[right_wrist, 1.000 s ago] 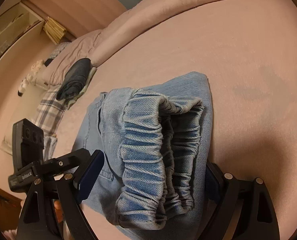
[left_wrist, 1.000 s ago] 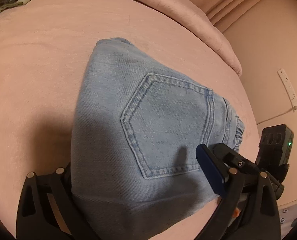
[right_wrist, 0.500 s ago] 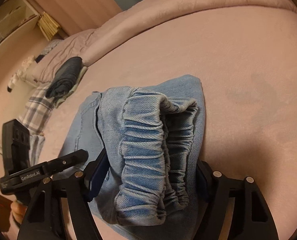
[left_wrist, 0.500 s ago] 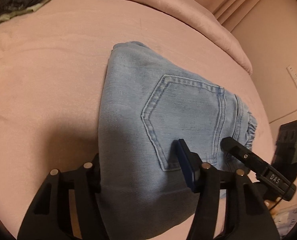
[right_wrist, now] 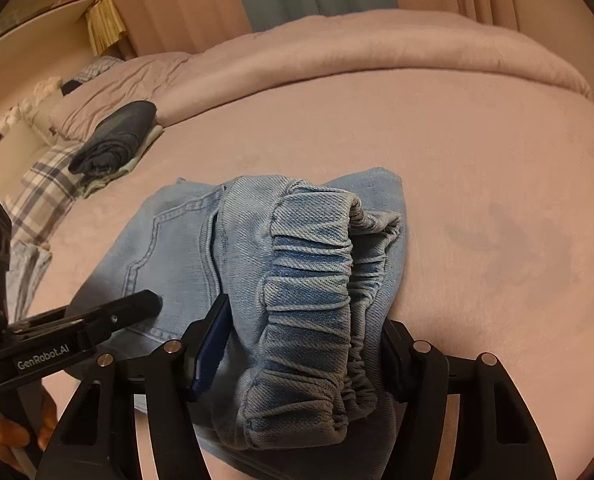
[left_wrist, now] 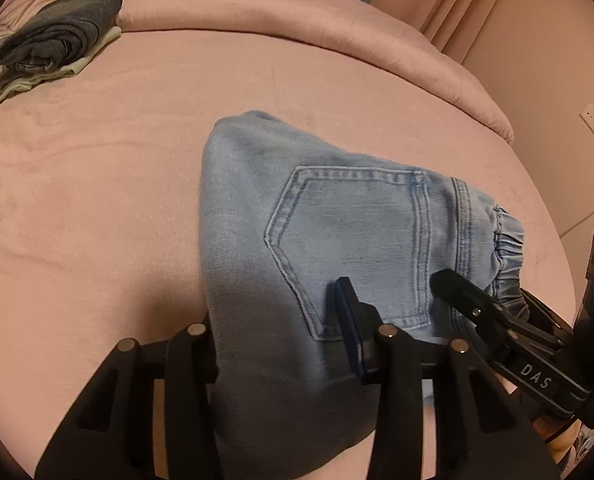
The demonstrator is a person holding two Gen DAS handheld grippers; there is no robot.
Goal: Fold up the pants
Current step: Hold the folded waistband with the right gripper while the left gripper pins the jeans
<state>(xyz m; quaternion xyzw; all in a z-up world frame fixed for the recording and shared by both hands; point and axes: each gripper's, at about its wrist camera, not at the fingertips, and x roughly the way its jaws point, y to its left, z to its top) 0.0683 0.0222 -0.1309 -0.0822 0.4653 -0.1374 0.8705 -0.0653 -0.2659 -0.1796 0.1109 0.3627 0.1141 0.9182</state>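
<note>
1 folded jeans, 2 grippers, 1 clothes pile

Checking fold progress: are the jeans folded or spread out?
Folded: the jeans form a compact stack, waistband doubled over.

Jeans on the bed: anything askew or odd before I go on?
Nothing damaged. The folded jeans lie compact on the pink bed, but the elastic waistband bunches up and gapes open at one end, between the right tongs, instead of lying flat.

Light blue denim pants lie folded compactly on pink bedding, back pocket up, elastic waistband bunched
</note>
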